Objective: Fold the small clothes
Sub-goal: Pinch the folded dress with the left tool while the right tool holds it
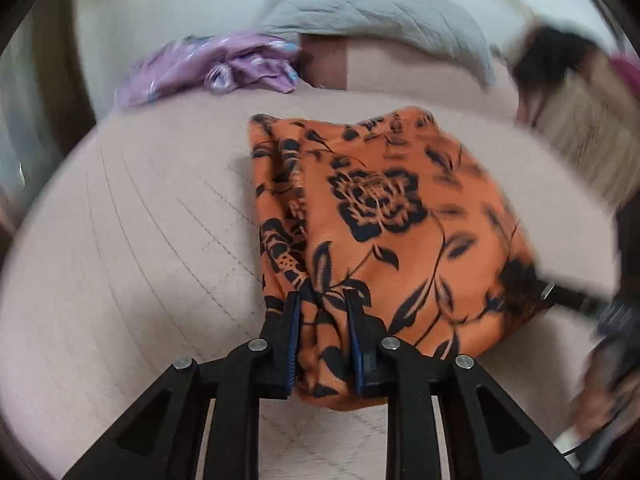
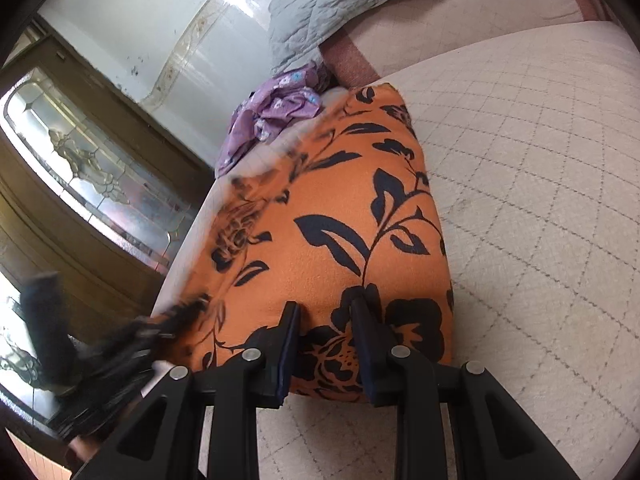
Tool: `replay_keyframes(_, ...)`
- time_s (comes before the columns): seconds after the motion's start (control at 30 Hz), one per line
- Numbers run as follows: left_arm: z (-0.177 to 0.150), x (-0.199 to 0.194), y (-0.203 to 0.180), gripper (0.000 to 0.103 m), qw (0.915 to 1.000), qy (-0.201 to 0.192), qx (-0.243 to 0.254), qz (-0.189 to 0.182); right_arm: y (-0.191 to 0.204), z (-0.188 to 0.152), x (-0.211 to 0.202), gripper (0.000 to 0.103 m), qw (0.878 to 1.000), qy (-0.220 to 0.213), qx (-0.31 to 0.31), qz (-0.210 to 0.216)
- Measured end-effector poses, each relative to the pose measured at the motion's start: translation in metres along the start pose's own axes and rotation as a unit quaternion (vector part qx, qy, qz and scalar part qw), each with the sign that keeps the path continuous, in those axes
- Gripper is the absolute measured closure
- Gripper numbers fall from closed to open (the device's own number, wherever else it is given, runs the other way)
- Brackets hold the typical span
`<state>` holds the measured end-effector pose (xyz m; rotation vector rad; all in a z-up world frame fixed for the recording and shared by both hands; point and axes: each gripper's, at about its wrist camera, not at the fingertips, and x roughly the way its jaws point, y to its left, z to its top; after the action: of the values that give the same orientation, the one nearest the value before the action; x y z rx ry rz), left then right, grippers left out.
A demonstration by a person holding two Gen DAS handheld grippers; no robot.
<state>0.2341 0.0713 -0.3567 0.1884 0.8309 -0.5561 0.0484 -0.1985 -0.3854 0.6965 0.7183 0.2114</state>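
Both grippers, left (image 1: pixel 322 300) and right (image 2: pixel 325 307), are pinching the near edge of the orange floral garment (image 1: pixel 380 216) lying half-folded on the bed (image 1: pixel 140 240), so probably carrying it over evenly next.

garment (image 1: pixel 384 216) on bed (image 1: pixel 140 240), pillow (image 1: pixel 372 12) behind

Orange garment (image 1: pixel 384 216) — black floral print; crumpled cloth (image 1: pixel 224 66) seemingly lilac (blurred).
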Motion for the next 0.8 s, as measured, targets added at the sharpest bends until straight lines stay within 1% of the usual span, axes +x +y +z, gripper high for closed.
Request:
replay_keyframes(0.03, 0.002, -0.003, 0.002, 0.077, 1.0000, -0.002, -0.005, -0.003, 0.001, 0.000, 0.000, 0.073, 1.000, -0.002, -0.004, -0.004)
replay_keyframes(0.07, 0.002, -0.004, 0.001, 0.075, 1.0000, -0.003, -0.003, 0.002, 0.002, -0.001, 0.000, 0.073, 1.000, -0.003, -0.006, -0.006)
replay_keyframes(0.1, 0.003, -0.005, -0.002, 0.074, 0.9998, -0.005, 0.004, 0.017, 0.002, -0.001, -0.001, 0.073, 1.000, -0.002, -0.008, -0.006)
replay_keyframes(0.23, 0.009, -0.006, -0.014, 0.073, 0.9987, -0.021, 0.023, 0.041, 0.001, 0.001, -0.005, 0.073, 1.000, 0.014, -0.014, -0.007)
replay_keyframes(0.27, 0.012, -0.007, -0.013, 0.072, 0.9985, -0.028, 0.017, 0.044, 0.004, 0.005, -0.006, 0.073, 1.000, 0.023, -0.018, -0.009)
replay_keyframes(0.33, 0.015, -0.005, -0.008, 0.071, 0.9987, -0.029, 0.003, 0.041, 0.010, 0.016, -0.010, 0.071, 0.999, 0.033, -0.018, -0.006)
replay_keyframes(0.4, 0.020, -0.002, -0.005, 0.069, 0.9987, -0.023, -0.015, 0.043, 0.017, 0.029, -0.016, 0.070, 0.999, 0.020, -0.026, -0.010)
replay_keyframes(0.47, 0.025, 0.002, -0.001, 0.067, 0.9983, -0.021, -0.032, 0.044, 0.025, 0.050, -0.017, 0.070, 0.999, -0.001, -0.042, -0.016)
replay_keyframes(0.53, 0.029, 0.007, 0.002, 0.063, 0.9978, -0.021, -0.044, 0.044, 0.029, 0.068, -0.008, 0.070, 0.998, -0.004, -0.046, -0.032)
replay_keyframes(0.57, 0.029, 0.008, 0.002, 0.059, 0.9977, -0.018, -0.047, 0.047, 0.030, 0.076, -0.001, 0.070, 0.998, -0.003, -0.046, -0.042)
replay_keyframes(0.63, 0.029, 0.017, 0.004, 0.051, 0.9967, 0.001, -0.053, 0.061, 0.030, 0.092, 0.019, 0.070, 0.997, 0.000, -0.043, -0.061)
replay_keyframes(0.73, 0.029, 0.023, 0.014, 0.045, 0.9955, 0.014, -0.083, 0.045, 0.017, 0.107, 0.055, 0.070, 0.996, 0.014, -0.019, -0.083)
replay_keyframes(0.77, 0.028, 0.023, 0.017, 0.040, 0.9948, 0.017, -0.091, 0.042, 0.012, 0.108, 0.066, 0.070, 0.996, 0.024, -0.012, -0.090)
replay_keyframes(0.8, 0.028, 0.025, 0.021, 0.038, 0.9940, 0.022, -0.099, 0.041, 0.008, 0.108, 0.075, 0.070, 0.995, 0.031, -0.009, -0.096)
